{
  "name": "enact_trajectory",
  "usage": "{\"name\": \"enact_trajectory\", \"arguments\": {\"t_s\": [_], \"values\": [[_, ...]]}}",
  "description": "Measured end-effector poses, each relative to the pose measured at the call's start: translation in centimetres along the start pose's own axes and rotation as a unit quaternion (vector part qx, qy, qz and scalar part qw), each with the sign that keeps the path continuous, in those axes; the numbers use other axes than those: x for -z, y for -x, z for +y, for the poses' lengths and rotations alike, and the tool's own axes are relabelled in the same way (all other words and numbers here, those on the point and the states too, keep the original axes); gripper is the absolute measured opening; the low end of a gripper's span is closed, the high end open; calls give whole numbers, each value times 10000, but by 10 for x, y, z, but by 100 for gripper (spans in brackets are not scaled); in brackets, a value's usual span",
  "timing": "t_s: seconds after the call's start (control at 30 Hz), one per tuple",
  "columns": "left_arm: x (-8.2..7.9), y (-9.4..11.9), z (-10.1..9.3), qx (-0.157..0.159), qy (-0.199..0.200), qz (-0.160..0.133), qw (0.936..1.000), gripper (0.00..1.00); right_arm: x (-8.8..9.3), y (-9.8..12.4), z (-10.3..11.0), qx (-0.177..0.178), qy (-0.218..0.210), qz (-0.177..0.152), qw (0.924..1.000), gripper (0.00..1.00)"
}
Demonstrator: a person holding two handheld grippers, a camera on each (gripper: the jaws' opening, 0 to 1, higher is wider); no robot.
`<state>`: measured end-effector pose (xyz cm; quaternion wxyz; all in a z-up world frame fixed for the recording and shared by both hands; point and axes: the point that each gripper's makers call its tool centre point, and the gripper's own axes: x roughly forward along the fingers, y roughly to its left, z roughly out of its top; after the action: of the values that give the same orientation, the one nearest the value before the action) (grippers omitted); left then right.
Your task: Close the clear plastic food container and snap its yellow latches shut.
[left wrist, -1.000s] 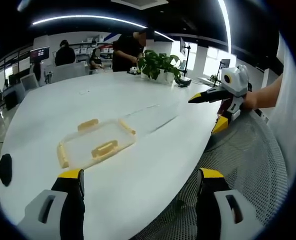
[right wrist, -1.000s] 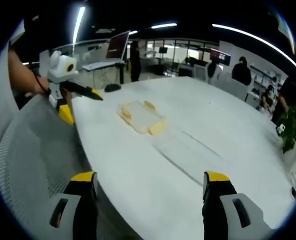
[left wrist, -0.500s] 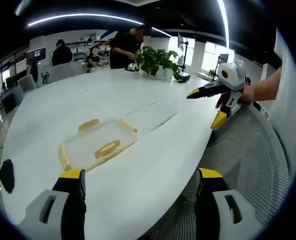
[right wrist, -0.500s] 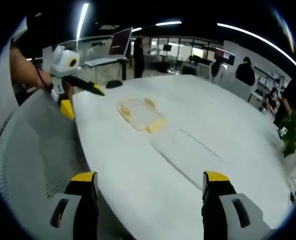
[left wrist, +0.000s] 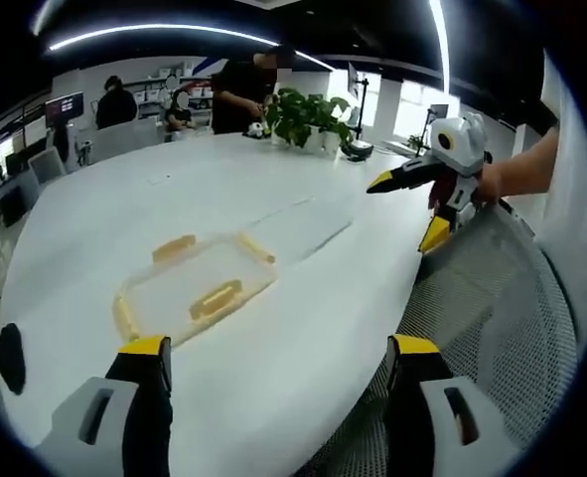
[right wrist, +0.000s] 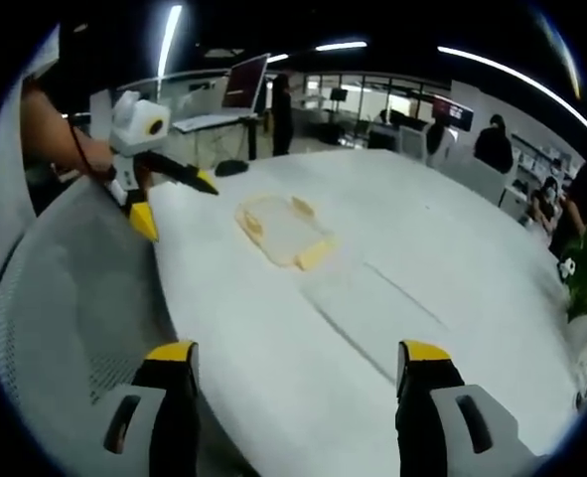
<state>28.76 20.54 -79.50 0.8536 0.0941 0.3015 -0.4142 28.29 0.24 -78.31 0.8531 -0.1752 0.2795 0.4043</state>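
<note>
with both grippers' fingers apart and empty, clear lid [left wrist: 196, 286] flat on table [left wrist: 303, 328], long axis toward the plant [left wrist: 308, 119]

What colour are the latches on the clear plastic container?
Yellow latches, clearest in the left gripper view.

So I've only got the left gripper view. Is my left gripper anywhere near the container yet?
Observer: No. In the right gripper view the left gripper hangs at the table edge, jaws wide apart, short of the container.
Operator: Anything behind it on that side?
Observer: A desk with a screen stands beyond the table, well clear of it.
</note>
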Motion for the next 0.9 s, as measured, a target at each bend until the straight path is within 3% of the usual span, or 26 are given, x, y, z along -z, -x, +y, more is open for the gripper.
{"name": "enact_trajectory", "arguments": {"t_s": [0.5,0.9], "values": [[-5,3,20,26,-24,-12,10000,90,-21,-19,-5,-198,181,-31,9996,75],[-6,-1,30,109,-302,200,9993,86,-31,-34,-6,-443,504,101,9977,68]]}}
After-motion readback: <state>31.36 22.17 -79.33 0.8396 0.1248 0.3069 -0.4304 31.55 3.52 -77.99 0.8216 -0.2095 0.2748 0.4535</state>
